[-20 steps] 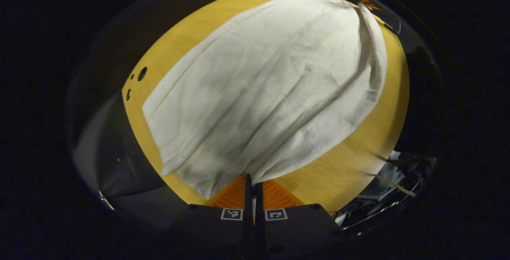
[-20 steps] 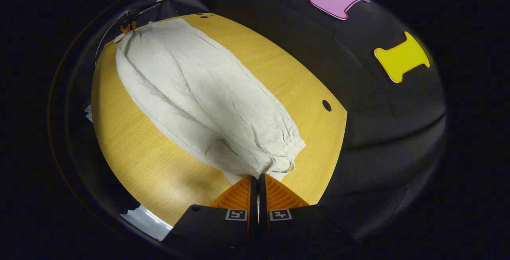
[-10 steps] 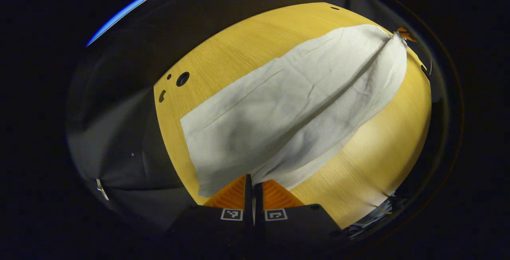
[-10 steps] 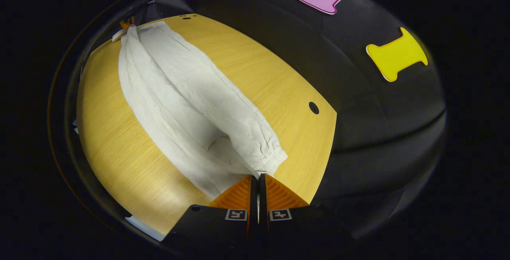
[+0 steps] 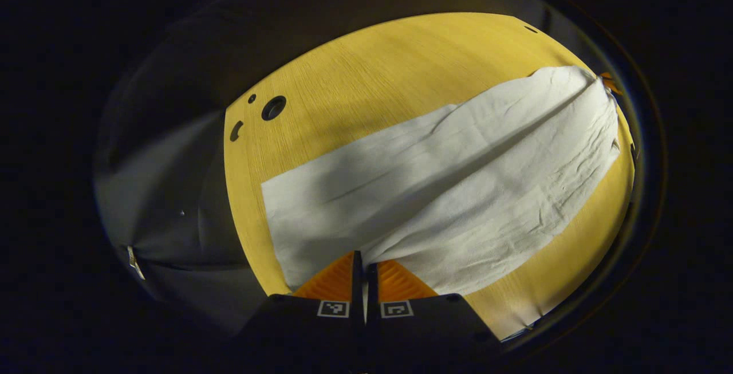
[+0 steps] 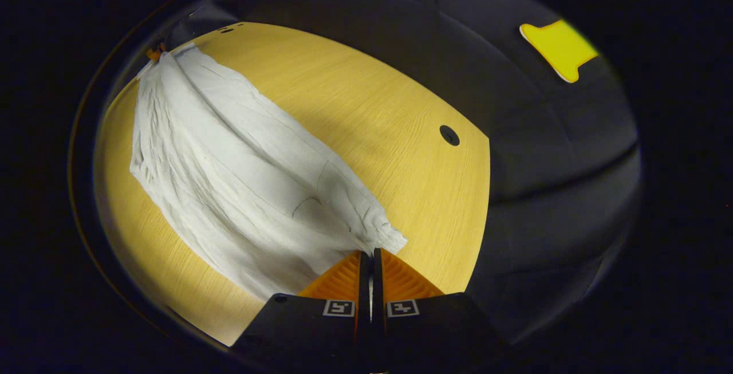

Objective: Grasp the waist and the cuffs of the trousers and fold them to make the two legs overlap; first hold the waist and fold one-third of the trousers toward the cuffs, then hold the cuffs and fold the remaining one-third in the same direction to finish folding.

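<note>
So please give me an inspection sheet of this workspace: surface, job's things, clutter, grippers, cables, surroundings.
Surface: wooden table with round holes.
Job's things: white trousers stretched across the table, one leg folded onto the other; waist end gathered at the right gripper.
Clutter: nothing seen.
Grippers: left gripper shut on the cuff end; right gripper shut on the waist end.
Cables: nothing seen.
Surroundings: black cloth booth wall.
</note>
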Demonstrator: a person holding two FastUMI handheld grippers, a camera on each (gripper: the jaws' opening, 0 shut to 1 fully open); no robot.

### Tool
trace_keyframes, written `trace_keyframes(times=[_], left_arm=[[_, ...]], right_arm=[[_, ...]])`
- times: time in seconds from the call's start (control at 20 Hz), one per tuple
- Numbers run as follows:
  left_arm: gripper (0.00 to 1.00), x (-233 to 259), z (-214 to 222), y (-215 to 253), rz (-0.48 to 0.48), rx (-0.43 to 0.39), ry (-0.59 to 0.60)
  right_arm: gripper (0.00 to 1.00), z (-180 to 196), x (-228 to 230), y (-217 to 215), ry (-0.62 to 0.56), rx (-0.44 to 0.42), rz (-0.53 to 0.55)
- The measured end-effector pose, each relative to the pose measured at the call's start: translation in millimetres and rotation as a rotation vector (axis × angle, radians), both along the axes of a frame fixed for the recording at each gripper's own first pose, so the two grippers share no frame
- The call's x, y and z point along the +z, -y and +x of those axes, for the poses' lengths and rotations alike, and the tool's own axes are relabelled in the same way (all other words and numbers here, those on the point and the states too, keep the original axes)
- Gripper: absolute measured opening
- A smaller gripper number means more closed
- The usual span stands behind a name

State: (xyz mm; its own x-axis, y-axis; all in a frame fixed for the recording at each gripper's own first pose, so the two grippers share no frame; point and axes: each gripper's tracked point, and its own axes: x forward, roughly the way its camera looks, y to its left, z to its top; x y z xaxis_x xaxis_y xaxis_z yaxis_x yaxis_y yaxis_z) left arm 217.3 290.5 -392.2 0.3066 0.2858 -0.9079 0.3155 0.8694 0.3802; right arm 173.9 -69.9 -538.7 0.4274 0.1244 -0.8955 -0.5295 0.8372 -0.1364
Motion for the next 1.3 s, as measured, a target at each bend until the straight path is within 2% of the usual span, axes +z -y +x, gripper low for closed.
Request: trace_keyframes(times=[0.15,0.3,0.45,0.5,0.55,0.6,0.65,0.7,0.75,0.8,0.95,1.0,1.1,1.15,1.2,1.3], left_arm=[[0.06,-17.4,1.5,-1.7,0.035,0.006,-0.066],[0.06,-27.9,-0.6,-4.4,0.076,0.025,-0.121],[0.14,-22.5,6.4,-9.5,0.143,-0.002,-0.094],[0.31,-20.0,10.3,-15.9,0.169,-0.009,-0.084],[0.49,-16.5,10.0,-19.1,0.182,-0.006,-0.079],[0.67,-15.1,8.1,-15.9,0.164,-0.001,-0.077],[0.78,-13.8,5.2,-12.5,0.146,0.001,-0.065],[0.92,-10.2,4.0,-10.3,0.138,0.005,-0.049],[0.98,-4.4,0.6,-10.7,0.141,0.010,-0.028],[0.98,2.5,-0.6,-11.3,0.149,0.011,-0.004],[0.98,22.8,-10.9,-10.5,0.164,0.024,0.070],[0.97,29.8,-13.8,-9.3,0.163,0.035,0.103],[0.97,44.2,-23.7,-5.9,0.141,0.072,0.170],[0.97,51.9,-29.8,-3.3,0.128,0.094,0.206],[0.97,59.1,-34.9,0.0,0.113,0.110,0.244],[0.97,70.6,-48.0,9.7,0.067,0.142,0.308]], right_arm=[[0.05,8.6,-18.2,-2.6,-0.049,-0.064,0.030],[0.06,14.4,-26.6,-4.6,-0.066,-0.084,0.044],[0.09,15.0,-26.5,-4.2,-0.091,-0.142,0.108],[0.14,16.5,-27.4,-3.6,-0.104,-0.190,0.142],[0.10,15.4,-26.8,-5.1,-0.123,-0.251,0.198],[0.20,17.5,-22.5,-5.4,-0.134,-0.323,0.260],[0.23,21.2,-17.1,-5.9,-0.132,-0.405,0.331],[0.32,27.0,-7.9,-5.2,-0.121,-0.495,0.410],[0.39,31.8,3.0,-7.9,-0.112,-0.580,0.508],[0.61,33.4,11.7,-7.1,-0.103,-0.662,0.587],[0.93,25.6,25.8,7.7,-0.083,-0.876,0.730],[0.85,18.9,32.1,13.3,-0.068,-0.935,0.764],[0.87,3.4,34.1,25.9,-0.046,-1.045,0.788],[0.77,-7.7,32.5,29.1,-0.048,-1.099,0.785],[0.86,-16.1,32.2,30.3,-0.041,-1.142,0.785],[0.86,-36.5,33.7,35.3,-0.016,-1.201,0.793]])
